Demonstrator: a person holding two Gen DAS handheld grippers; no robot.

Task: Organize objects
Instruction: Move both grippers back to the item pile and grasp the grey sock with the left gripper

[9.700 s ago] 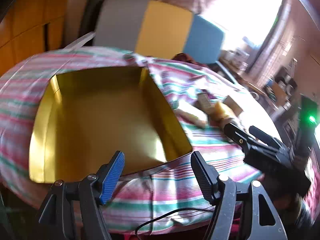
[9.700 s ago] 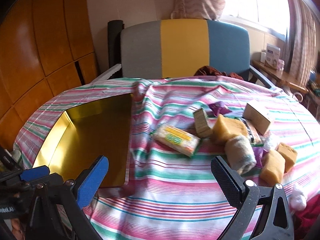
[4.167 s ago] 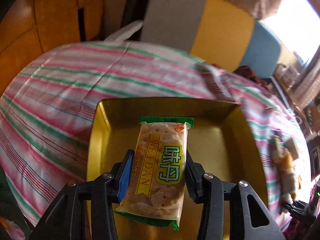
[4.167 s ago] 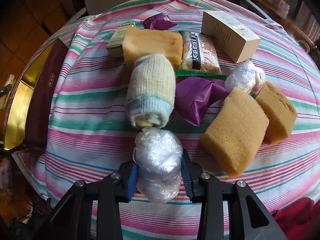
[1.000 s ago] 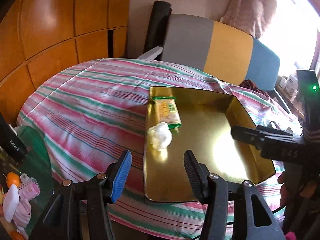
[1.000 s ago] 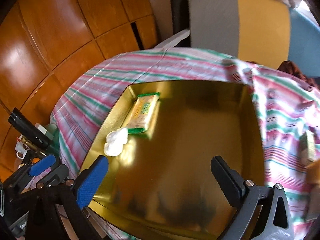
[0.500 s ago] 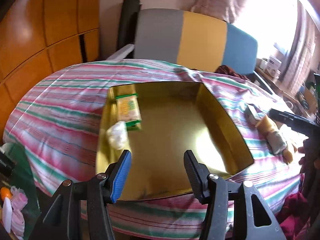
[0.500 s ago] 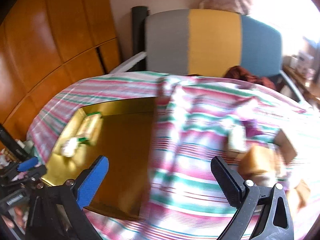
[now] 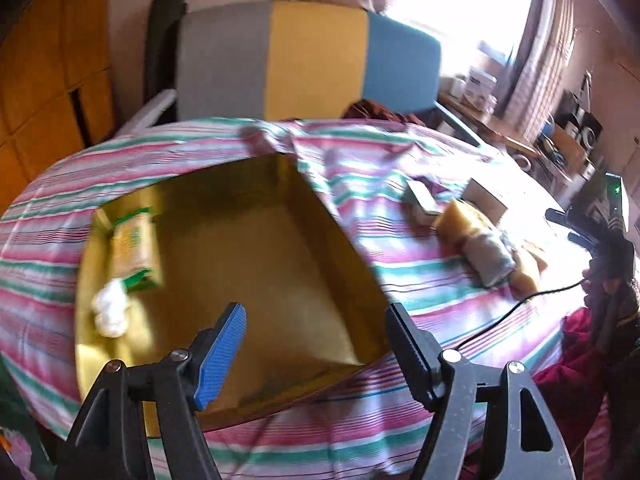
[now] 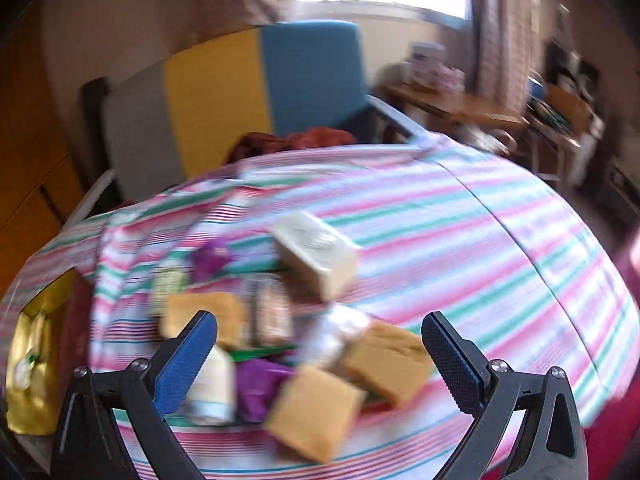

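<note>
My left gripper hangs over the near edge of the gold tray, jaws spread wide and holding nothing. My right gripper is likewise wide apart and empty, poised above the heap of loose things on the striped tablecloth. Two items already lie in the tray, both against its far left side: the cracker packet and, just beside it toward me, the white plastic-wrapped ball. The rest of the tray floor is bare, so I judge the job barely begun. Left outside, well apart from the tray, are the cardboard box, three tan sponges clustered close together, a rolled cream cloth, purple wrappers, a second snack packet, another plastic-wrapped ball and a small greenish box. The right view is blurred, so finer detail escapes me. The sponge nearest my right jaws looks the likeliest next pick.
</note>
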